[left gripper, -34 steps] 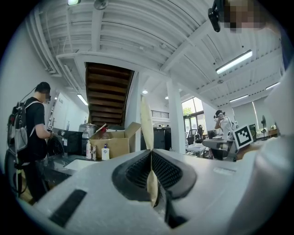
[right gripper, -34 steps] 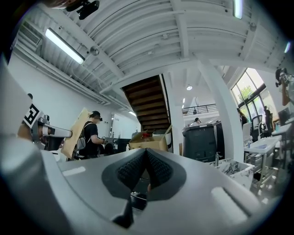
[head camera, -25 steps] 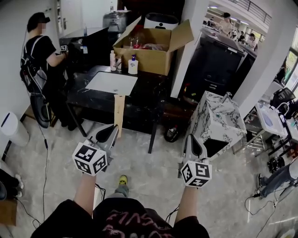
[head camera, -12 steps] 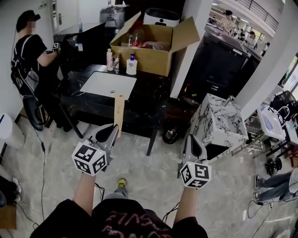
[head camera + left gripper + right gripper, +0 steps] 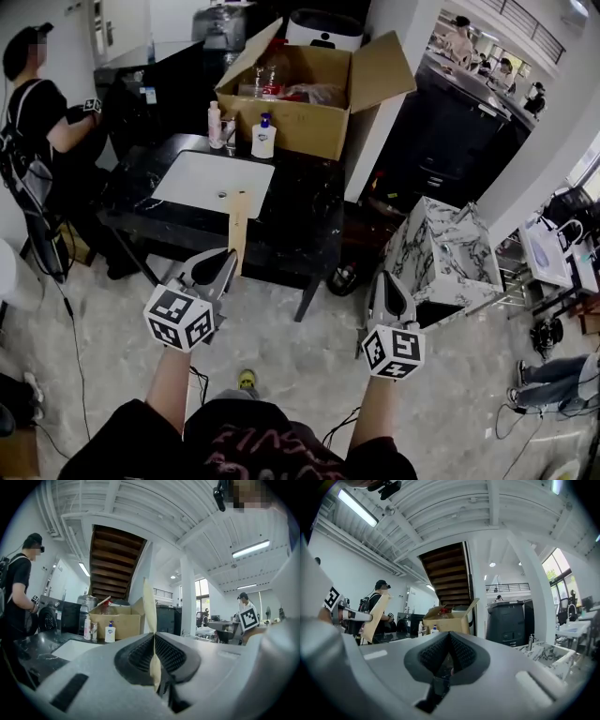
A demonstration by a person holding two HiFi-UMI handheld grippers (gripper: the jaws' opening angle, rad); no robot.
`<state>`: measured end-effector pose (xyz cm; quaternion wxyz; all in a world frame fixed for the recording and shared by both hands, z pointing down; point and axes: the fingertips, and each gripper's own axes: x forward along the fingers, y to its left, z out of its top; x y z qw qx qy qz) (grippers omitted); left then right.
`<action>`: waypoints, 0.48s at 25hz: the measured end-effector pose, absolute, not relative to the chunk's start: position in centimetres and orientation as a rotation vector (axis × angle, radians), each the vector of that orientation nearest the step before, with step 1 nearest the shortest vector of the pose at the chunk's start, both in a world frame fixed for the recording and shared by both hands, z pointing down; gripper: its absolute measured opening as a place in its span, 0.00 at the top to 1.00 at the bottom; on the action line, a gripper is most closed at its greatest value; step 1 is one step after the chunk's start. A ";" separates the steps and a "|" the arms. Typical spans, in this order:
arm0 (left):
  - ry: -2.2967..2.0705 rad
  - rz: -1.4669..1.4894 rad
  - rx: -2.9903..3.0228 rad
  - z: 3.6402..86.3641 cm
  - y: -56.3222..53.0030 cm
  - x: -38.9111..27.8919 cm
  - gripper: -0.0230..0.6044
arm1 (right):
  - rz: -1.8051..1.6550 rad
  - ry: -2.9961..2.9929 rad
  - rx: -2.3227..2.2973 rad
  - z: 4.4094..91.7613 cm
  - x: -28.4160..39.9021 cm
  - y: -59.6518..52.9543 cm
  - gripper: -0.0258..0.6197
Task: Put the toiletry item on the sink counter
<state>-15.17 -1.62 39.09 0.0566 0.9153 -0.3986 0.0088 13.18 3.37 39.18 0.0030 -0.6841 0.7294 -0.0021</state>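
You've closed in on the sink surface — left gripper fingers pinch the flat tan item, right gripper fingers shut, empty.

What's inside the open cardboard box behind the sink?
The cardboard box shows a clear bottle and a reddish wrapped bundle near the top. Anything lower is hidden by its walls.

An open cardboard box sits at upper centre, flaps raised. A white pump bottle and a slim pink bottle stand just in front of it. A person in black stands at upper left. A marble-patterned cabinet stands on the floor, right of centre.
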 end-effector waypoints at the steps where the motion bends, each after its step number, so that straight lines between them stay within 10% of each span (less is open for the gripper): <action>1: -1.203 0.026 2.777 39.1 -2.5 -15.3 0.95 | -0.011 2.280 -2.153 39.2 13.1 2.7 0.94; 12: -1.131 0.033 2.794 39.4 -9.5 -16.9 0.95 | -0.010 2.220 -2.218 38.9 11.2 -3.1 0.94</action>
